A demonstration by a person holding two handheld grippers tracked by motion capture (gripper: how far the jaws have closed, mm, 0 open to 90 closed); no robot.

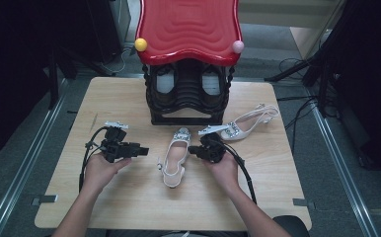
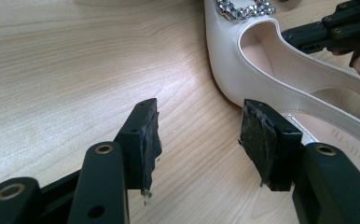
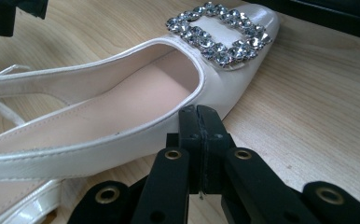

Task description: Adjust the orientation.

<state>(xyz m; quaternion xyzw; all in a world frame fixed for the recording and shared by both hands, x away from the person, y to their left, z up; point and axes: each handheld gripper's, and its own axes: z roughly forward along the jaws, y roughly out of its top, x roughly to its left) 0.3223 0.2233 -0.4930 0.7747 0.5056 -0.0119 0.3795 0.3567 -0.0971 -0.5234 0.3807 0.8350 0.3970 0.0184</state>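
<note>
- Nearest the camera in the high view, the person's two forearms come in from the bottom edge over the wooden table (image 1: 129,207), each hand wrapped around a black gripper.
- The left gripper (image 1: 140,150) lies low over the table, left of the nearer white shoe (image 1: 174,158) and apart from it, pointing towards it. In the left gripper view its jaws are spread, with only bare wood between the pads (image 2: 151,140); the right-hand pad sits just in front of the shoe's side without pressing on it.
- The right gripper (image 1: 192,150) sits at the right flank of the same shoe. In the right gripper view its jaws are pressed together with nothing between them, their tips right against the shoe's side wall just behind the toe; whether they actually touch it cannot be told.
- The nearer white shoe lies flat near the table's middle, between the two grippers, heel strap towards the person and toe with its rhinestone buckle (image 3: 220,33) pointing away.
- Farther back and to the right, a second white shoe (image 1: 250,122) lies at a slant, its buckled toe towards the middle of the table.
- Farthest off, a black shoe rack (image 1: 188,96) with a red top (image 1: 188,27) stands at the table's rear edge, with dark shoes on its shelf.
</note>
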